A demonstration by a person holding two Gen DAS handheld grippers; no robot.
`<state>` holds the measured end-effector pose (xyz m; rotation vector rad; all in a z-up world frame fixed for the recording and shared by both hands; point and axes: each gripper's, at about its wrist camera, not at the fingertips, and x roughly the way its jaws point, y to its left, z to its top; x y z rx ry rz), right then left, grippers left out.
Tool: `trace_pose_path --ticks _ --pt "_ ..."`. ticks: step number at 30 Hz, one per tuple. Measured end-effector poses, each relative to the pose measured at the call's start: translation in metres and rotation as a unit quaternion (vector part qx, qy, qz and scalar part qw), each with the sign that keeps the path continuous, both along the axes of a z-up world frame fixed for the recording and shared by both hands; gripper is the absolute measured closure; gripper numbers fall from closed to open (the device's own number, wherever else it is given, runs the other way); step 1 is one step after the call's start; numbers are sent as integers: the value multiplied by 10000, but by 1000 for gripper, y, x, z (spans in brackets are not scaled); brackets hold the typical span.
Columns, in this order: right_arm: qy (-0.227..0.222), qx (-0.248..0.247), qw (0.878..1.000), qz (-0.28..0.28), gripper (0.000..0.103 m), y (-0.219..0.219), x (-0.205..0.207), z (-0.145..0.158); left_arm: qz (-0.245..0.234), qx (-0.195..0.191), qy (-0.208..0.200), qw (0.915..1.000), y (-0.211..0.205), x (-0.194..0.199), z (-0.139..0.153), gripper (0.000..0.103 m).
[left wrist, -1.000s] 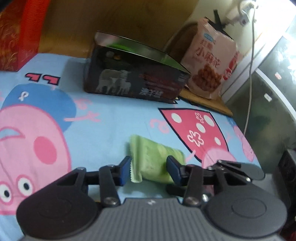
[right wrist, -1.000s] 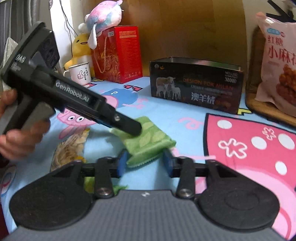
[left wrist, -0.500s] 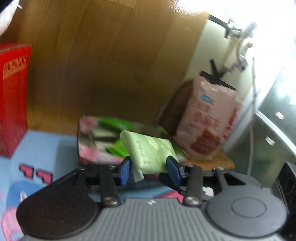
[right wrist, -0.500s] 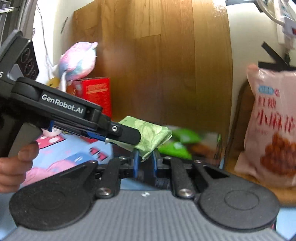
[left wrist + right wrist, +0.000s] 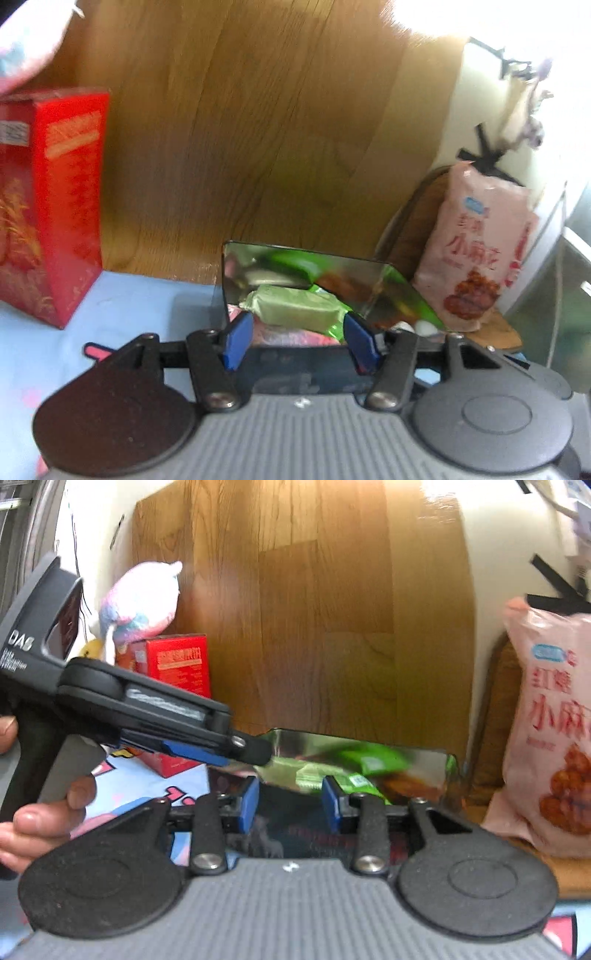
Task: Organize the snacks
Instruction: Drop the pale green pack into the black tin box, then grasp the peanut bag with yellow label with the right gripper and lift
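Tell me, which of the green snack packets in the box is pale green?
The pale green packet on top of the pile in the shiny box, just beyond the opening left gripper. The others behind it are bright green.

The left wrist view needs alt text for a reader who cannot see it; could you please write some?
The left tongs are opening above an open tin, a pale green snack packet loose between their blue pads. A red box stands left, a pink snack bag right.
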<state>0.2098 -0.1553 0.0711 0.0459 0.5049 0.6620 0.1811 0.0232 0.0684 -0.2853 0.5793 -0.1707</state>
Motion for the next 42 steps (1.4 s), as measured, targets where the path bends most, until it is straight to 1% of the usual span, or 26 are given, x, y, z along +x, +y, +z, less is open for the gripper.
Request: trace_pose_path --ticks 2,4,6,7,8,9,10,12,14,17,19,21,22,23,24,25,27,29,30,32,35,37,39,40,41,42 --pt "151 176 9997 30 62 -10 -11 3 -48 -22 -14 10000 4 -18 1 45" --pt "393 395 9984 126 62 -23 -28 4 -153 -82 32 9998 9 -41 -3 45" --pt "711 591 9950 378 62 -32 -45 4 -221 -17 176 9996 11 -62 -11 45" --pt "859 690 9923 568 60 -35 -56 5 -286 14 264 9992 12 -73 -17 45" --pt "1009 771 9888 786 54 -38 -66 5 -352 22 360 9987 13 -83 -23 45" --pt "1138 802 9852 997 52 -39 -77 5 -417 -3 484 9980 14 -95 -30 45" --pt "1226 788 9819 1209 48 -39 -88 6 -474 -59 598 9971 16 -105 -36 45" --pt "1266 631 9770 1597 48 -34 -112 7 -566 -230 789 9950 21 -125 -46 45" --pt "1247 390 9725 1926 48 -26 -135 7 -539 -383 881 9939 28 -143 -54 45" --pt "1268 96 9662 2241 48 -11 -156 4 -501 -685 963 9917 37 -163 -63 45" --pt "1163 -164 9657 2317 48 0 -164 -2 -476 -801 915 9914 38 -174 -67 46" --pt "836 -422 9695 2263 51 12 -169 -4 -490 -777 870 9920 36 -179 -67 46" --pt "656 -598 9720 2178 61 18 -167 -3 -486 -752 875 9921 35 -179 -67 46" --pt "431 -810 9753 2008 65 23 -164 -4 -474 -741 897 9921 35 -178 -66 46" --pt "201 -1002 9790 1765 65 27 -159 -4 -424 -743 916 9921 36 -177 -65 46" --pt "140 -1072 9823 1531 64 27 -152 -5 -356 -743 916 9924 37 -176 -63 46" --pt "305 -936 9869 1282 64 24 -140 -1 -264 -828 851 9926 42 -178 -61 45" --pt "346 -722 9873 1372 64 16 -141 7 -222 -885 814 9925 46 -180 -59 45" --pt "319 -713 9863 1451 62 15 -143 9 -214 -888 826 9924 48 -180 -60 45" --pt "331 -819 9821 1662 54 17 -145 10 -225 -907 892 9916 49 -180 -62 45" --pt "549 -1047 9744 1914 53 26 -146 3 -295 -885 937 9912 45 -178 -67 45" --pt "705 -1246 9696 1986 53 38 -143 -7 -324 -813 910 9920 41 -176 -67 48" --pt "909 -1241 9663 2062 56 47 -139 -14 -388 -839 936 9913 37 -170 -68 52" --pt "996 -1201 9650 2106 64 51 -137 -17 -402 -817 952 9913 35 -165 -69 53" --pt "965 -1216 9658 2075 69 56 -134 -18 -399 -806 949 9914 34 -159 -69 53" --pt "878 -1327 9662 2027 71 61 -129 -18 -382 -839 979 9909 35 -151 -69 54"
